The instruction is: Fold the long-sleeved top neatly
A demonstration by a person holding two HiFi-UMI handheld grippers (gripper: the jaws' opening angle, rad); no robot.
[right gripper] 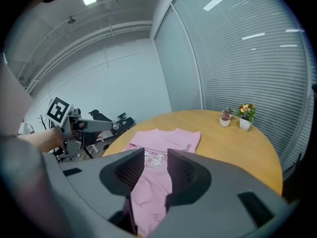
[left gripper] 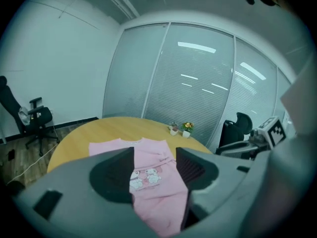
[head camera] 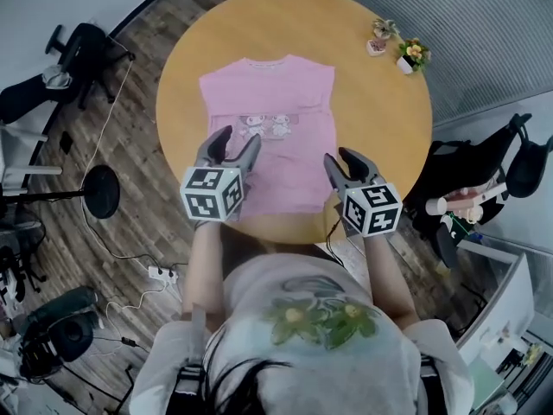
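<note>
The pink top (head camera: pixel 275 115) lies spread flat in the middle of the round wooden bench (head camera: pixel 384 119), collar towards the top of the frame. Its sleeves do not stick out at the sides, and a small cartoon print shows at its centre.

The left gripper (head camera: pixel 233 151) hangs over the top's lower left part. Its fingers are spread apart with nothing between them, and the cloth shows through the gap. The right gripper (head camera: pixel 346 166) hangs over the lower right corner at the bench's near edge, its fingers likewise released and empty.

Two small flower pots (head camera: pixel 411 56) stand at the upper right of the bench, well apart from the top.
</note>
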